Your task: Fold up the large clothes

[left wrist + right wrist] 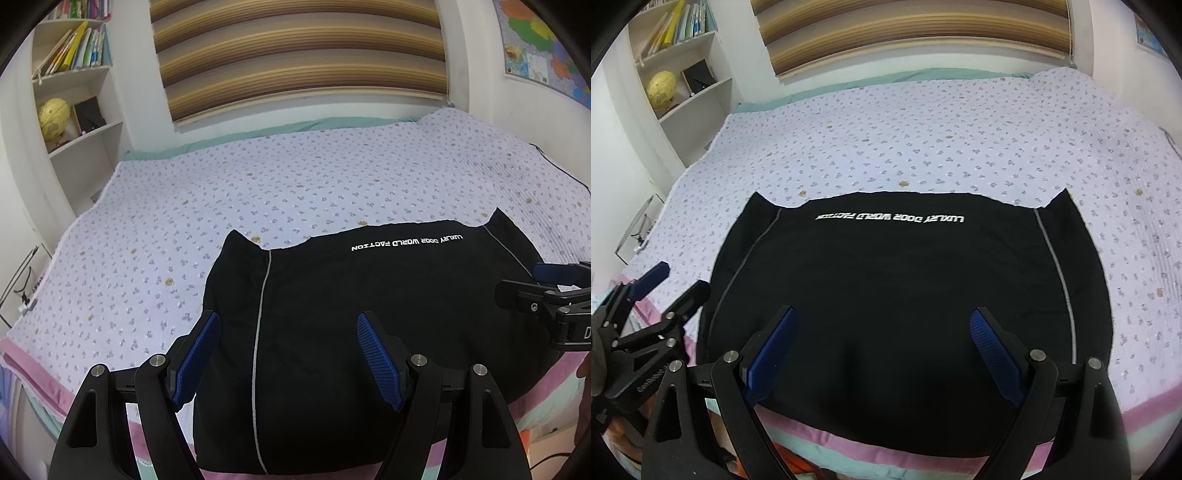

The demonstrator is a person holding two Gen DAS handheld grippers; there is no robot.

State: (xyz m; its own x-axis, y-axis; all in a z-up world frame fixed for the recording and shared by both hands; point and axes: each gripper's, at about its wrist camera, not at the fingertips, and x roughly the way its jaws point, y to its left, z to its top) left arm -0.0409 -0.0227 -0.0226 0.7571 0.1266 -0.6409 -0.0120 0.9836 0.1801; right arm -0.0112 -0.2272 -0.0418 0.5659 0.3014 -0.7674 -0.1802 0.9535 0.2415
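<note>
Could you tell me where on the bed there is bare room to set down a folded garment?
The floral lilac bedspread lies bare between the black garment's far hem and the striped blind, and in strips on both sides of it. The near edge is crowded: left gripper and right gripper hang open over the cloth.

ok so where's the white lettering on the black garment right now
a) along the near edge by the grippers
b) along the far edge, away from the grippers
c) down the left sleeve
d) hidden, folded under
b: the white lettering runs along the far edge of the black garment, beyond both the open right gripper and the open left gripper.
</note>
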